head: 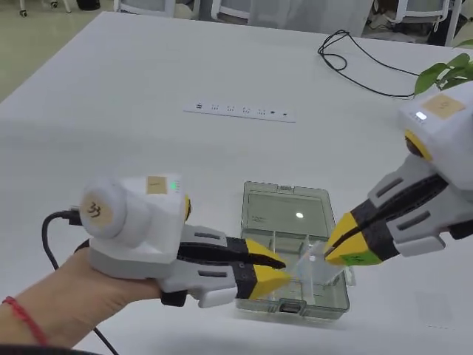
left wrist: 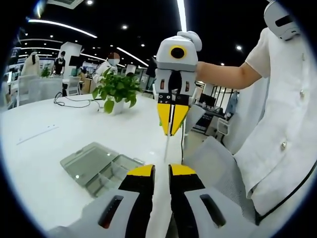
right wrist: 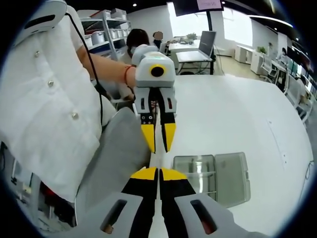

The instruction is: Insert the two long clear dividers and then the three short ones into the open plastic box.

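Note:
The open clear plastic box point(head: 260, 305) lies on the white table, lid point(head: 288, 211) flat behind it, with some dividers standing in its tray. Just above the tray, my right gripper point(head: 331, 255) is shut on a clear divider point(head: 314, 260) held upright. In the right gripper view its jaws point(right wrist: 159, 172) are pressed together on the strip's thin edge. My left gripper point(head: 284, 275) faces it from the left, its jaws a narrow gap apart, level with the divider's other end. In the left gripper view the divider point(left wrist: 167, 146) hangs below the right gripper point(left wrist: 172, 130), above the gap between my own tips point(left wrist: 161, 171).
A white power strip point(head: 238, 111) lies mid-table, and a black cable point(head: 355, 55) loops at the far right. A green plant point(head: 447, 74) stands at the right edge. The person's white-clothed body stays close behind the grippers. Other people stand in the background.

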`<state>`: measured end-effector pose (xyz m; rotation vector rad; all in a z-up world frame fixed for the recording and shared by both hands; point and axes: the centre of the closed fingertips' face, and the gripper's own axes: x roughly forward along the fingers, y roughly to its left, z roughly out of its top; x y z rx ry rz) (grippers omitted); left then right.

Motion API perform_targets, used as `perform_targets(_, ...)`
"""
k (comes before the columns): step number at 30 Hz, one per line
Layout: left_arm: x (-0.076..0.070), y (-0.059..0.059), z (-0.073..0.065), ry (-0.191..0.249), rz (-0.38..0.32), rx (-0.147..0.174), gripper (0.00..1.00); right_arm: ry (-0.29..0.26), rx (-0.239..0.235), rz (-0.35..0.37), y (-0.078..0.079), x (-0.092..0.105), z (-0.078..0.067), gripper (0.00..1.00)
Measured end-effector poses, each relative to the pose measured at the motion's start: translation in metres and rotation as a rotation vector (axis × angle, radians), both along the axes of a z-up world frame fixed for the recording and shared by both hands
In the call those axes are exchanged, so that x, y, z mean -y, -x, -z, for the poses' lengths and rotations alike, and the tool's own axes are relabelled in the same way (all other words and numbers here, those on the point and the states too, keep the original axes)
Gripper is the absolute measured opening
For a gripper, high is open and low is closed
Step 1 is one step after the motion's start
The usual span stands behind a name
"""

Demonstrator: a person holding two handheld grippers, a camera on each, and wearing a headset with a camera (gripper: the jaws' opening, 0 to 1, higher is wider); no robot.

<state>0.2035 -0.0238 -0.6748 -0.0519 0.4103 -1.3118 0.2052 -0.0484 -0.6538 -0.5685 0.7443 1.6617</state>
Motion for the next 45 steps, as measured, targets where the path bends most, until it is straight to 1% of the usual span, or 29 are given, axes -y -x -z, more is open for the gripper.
perform_targets(8, -0.009, -0.004, 0.009, -0.035, -0.024, 0.010, 0.23, 0.010, 0.021, 0.022, -0.010, 0.000, 0.003, 0.03)
perform_targets(13, -0.015, -0.007, 0.015, -0.057, -0.039, 0.015, 0.29, 0.018, 0.035, 0.035, -0.018, -0.001, 0.007, 0.03)
perform_targets(14, -0.016, -0.008, 0.015, -0.060, -0.042, 0.028, 0.32, 0.019, 0.038, 0.037, -0.019, -0.001, 0.007, 0.03)
perform_targets(19, -0.023, -0.014, 0.020, -0.073, -0.072, 0.039, 0.47, 0.029, 0.049, 0.049, -0.026, -0.003, 0.013, 0.03)
perform_targets(20, -0.024, -0.015, 0.022, -0.080, -0.077, 0.036, 0.50, 0.030, 0.051, 0.050, -0.027, -0.003, 0.014, 0.03)
perform_targets(22, -0.027, -0.017, 0.024, -0.090, -0.083, 0.045, 0.53, 0.036, 0.057, 0.055, -0.030, -0.004, 0.018, 0.03)
perform_targets(24, -0.030, -0.019, 0.027, -0.094, -0.089, 0.039, 0.57, 0.045, 0.062, 0.060, -0.033, -0.003, 0.022, 0.03)
perform_targets(26, -0.031, -0.020, 0.029, -0.100, -0.097, 0.044, 0.63, 0.055, 0.069, 0.064, -0.037, -0.002, 0.027, 0.03)
perform_targets(27, -0.032, -0.021, 0.030, -0.105, -0.101, 0.041, 0.65, 0.059, 0.072, 0.068, -0.040, -0.001, 0.029, 0.03)
perform_targets(30, -0.035, -0.023, 0.034, -0.117, -0.109, 0.041, 0.70, 0.065, 0.081, 0.082, -0.049, 0.000, 0.038, 0.03)
perform_targets(34, -0.038, -0.025, 0.039, -0.128, -0.121, 0.039, 0.77, 0.073, 0.093, 0.092, -0.057, -0.001, 0.047, 0.03)
perform_targets(36, -0.040, -0.026, 0.041, -0.133, -0.127, 0.035, 0.80, 0.078, 0.096, 0.094, -0.058, -0.001, 0.051, 0.03)
perform_targets(39, -0.042, -0.026, 0.045, -0.141, -0.130, 0.029, 0.86, 0.087, 0.097, 0.097, -0.063, 0.000, 0.063, 0.03)
perform_targets(41, -0.042, -0.025, 0.047, -0.147, -0.129, 0.025, 0.89, 0.088, 0.096, 0.098, -0.067, 0.001, 0.069, 0.03)
perform_targets(43, -0.042, -0.025, 0.050, -0.155, -0.128, 0.025, 0.95, 0.091, 0.094, 0.101, -0.066, 0.000, 0.073, 0.03)
perform_targets(45, -0.043, -0.025, 0.052, -0.165, -0.127, 0.026, 0.98, 0.099, 0.100, 0.102, -0.066, 0.000, 0.077, 0.03)
